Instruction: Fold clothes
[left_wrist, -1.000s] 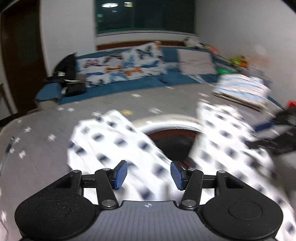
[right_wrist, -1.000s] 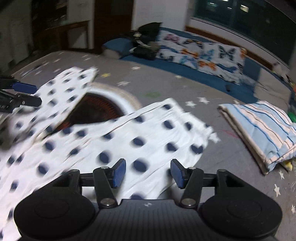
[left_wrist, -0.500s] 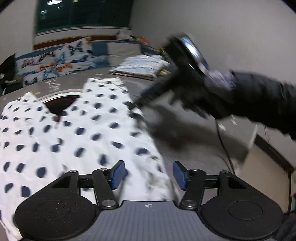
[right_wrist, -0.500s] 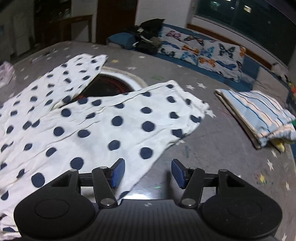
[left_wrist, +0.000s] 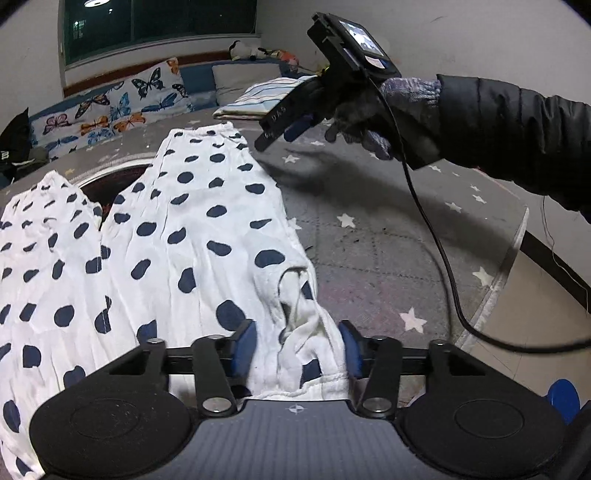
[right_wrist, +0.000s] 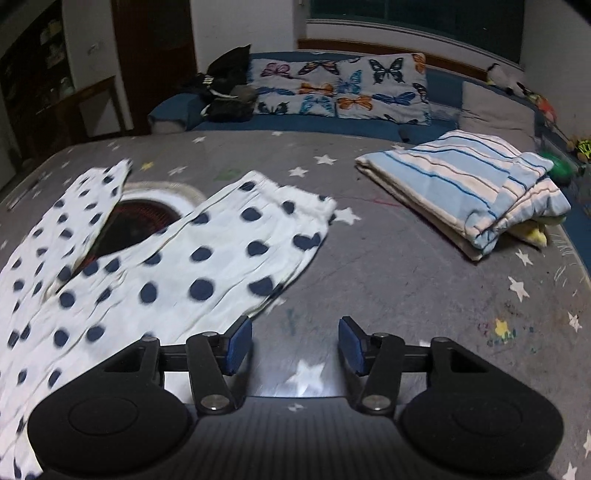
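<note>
Polka-dot garment spread flat on star-print mat, no longer swinging as 1 second ago. Left hand-held gripper now brought over bunched corner, fingers apart, not clamped. Right hand-held gripper open, empty, beside hem. Probably grasp next.

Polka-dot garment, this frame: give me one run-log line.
stage: pre-grasp | left gripper: open, straddling polka-dot garment corner | right gripper: open, empty, over star mat | fold: not started
</note>
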